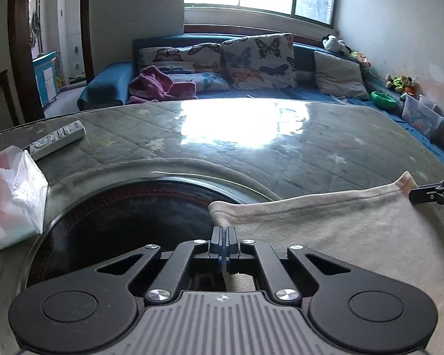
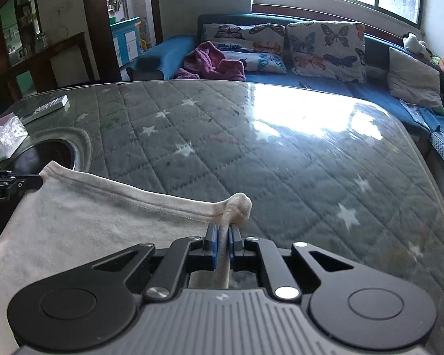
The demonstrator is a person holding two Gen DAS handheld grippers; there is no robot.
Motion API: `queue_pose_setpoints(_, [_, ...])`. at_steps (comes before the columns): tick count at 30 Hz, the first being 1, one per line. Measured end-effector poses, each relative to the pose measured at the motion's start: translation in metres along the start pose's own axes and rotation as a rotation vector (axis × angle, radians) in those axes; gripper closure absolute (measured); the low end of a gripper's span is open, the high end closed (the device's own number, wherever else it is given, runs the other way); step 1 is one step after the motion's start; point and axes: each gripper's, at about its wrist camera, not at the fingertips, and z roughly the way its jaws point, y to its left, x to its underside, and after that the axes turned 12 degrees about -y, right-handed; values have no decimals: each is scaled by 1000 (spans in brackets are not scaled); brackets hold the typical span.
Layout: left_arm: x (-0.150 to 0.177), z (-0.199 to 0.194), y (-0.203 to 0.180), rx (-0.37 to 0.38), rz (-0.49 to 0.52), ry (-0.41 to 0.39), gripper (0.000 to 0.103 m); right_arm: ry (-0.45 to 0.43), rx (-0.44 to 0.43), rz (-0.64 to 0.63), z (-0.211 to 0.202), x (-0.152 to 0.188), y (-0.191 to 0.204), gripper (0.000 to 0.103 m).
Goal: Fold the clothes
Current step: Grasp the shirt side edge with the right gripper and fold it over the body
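A cream-white garment [image 1: 325,236] is stretched over the near part of a glass-topped table, its hemmed edge facing away from me. My left gripper [image 1: 223,232] is shut on the garment's left corner. My right gripper [image 2: 223,230] is shut on the garment's right corner [image 2: 239,207], which bunches up above the blue pads. The garment also shows in the right wrist view [image 2: 83,222]. The right gripper's tip shows at the right edge of the left wrist view [image 1: 429,193]; the left gripper's tip shows at the left edge of the right wrist view [image 2: 20,182].
The table [image 2: 251,148] has a quilted star-pattern cloth under glass and a dark round recess [image 1: 127,216]. A tissue pack [image 1: 9,195] and a remote control [image 1: 56,139] lie at the left. A blue sofa [image 1: 251,88] with butterfly cushions stands beyond.
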Motion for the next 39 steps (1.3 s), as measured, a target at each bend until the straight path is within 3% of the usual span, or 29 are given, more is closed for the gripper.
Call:
queue_pose_setpoints(4, [-4, 1, 4, -8, -20, 16, 96, 4, -4, -32, 4, -5, 2, 88])
queue_pose_setpoints(8, [-3, -20, -5, 9, -6, -3, 95, -16, -16, -53, -27, -2, 4, 83])
queue_pose_setpoints(14, [16, -70, -46, 158, 36, -9, 95, -29, -26, -64, -93, 19, 2, 81])
queue_pose_setpoints(22, [59, -116, -107, 364, 37, 42, 95, 31, 15, -17, -162, 82, -7, 81])
queue_pose_setpoints(28, [78, -129, -134, 415, 80, 51, 94, 44, 31, 46, -162, 108, -20, 81])
queue_pose_setpoints(39, [84, -135, -134, 405, 108, 45, 93, -25, 92, 63, -147, 100, -52, 79])
